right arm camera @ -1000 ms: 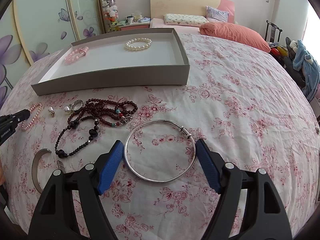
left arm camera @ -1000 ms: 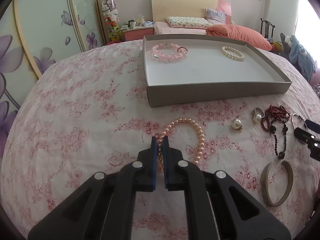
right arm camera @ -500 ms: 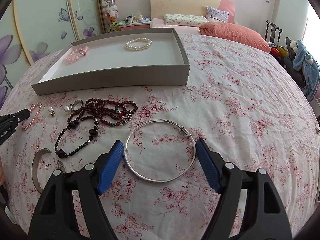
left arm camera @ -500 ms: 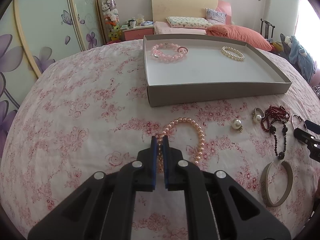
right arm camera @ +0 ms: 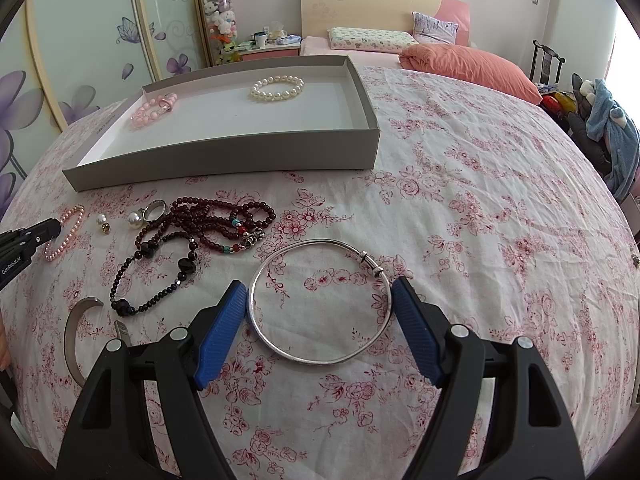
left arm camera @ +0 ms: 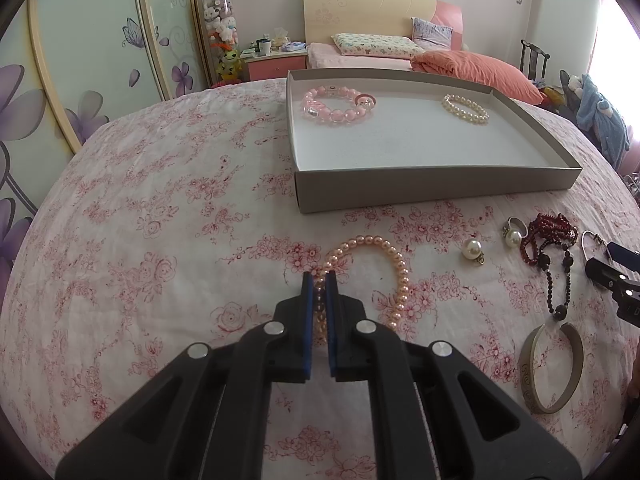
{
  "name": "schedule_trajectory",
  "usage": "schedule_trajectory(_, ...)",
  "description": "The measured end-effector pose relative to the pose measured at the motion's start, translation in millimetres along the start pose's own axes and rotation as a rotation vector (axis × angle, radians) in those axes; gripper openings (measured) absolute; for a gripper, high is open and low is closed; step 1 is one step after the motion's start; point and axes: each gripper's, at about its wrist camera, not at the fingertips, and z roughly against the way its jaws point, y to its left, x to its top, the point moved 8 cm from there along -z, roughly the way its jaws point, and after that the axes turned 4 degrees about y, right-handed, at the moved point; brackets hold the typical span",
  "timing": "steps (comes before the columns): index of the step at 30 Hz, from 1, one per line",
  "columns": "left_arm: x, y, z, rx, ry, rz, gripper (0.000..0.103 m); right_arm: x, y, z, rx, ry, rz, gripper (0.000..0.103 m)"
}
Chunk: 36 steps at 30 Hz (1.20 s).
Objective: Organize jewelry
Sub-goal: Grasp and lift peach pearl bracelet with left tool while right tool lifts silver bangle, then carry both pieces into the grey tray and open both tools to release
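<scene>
Left wrist view: left gripper [left arm camera: 319,280] clamped on pink pearl bracelet [left arm camera: 394,264], below tray [left arm camera: 436,190]; unchanged, no lift yet.
Right gripper [right arm camera: 318,300]: jaws apart, flanking silver bangle [right arm camera: 320,354].

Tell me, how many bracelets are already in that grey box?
2: a pink bead bracelet near the grey box's far left corner, and a white pearl bracelet toward its far right.
</scene>
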Motion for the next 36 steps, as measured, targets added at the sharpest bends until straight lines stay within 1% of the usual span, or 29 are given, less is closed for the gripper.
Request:
schedule_trajectory(13,-0.2,0.3,0.3,-0.003,0.000,0.002,0.007,0.1,-0.3,0.1,0.001,-0.001,-0.001,0.074)
schedule_trajectory(19,-1.1,0.8,3.5,-0.028,-0.011,0.023,0.007,1.1,3.0,4.5,0.023,-0.023,-0.021,0.074)
schedule_trajectory(22,1.4,2.1,11.7,-0.050,-0.039,0.037,0.007,4.6,2.9,12.8,0.041,-0.057,-0.026,0.074)
schedule_trajectory(30,16.0,-0.3,54.8,-0.151,-0.172,0.087,0.007,17.9,12.2,35.6,0.073,-0.144,-0.017,0.074)
schedule_trajectory(36,25.3,-11.0,77.3,-0.189,-0.228,0.082,0.007,27.4,23.0,54.5,0.084,-0.218,0.010,0.074)
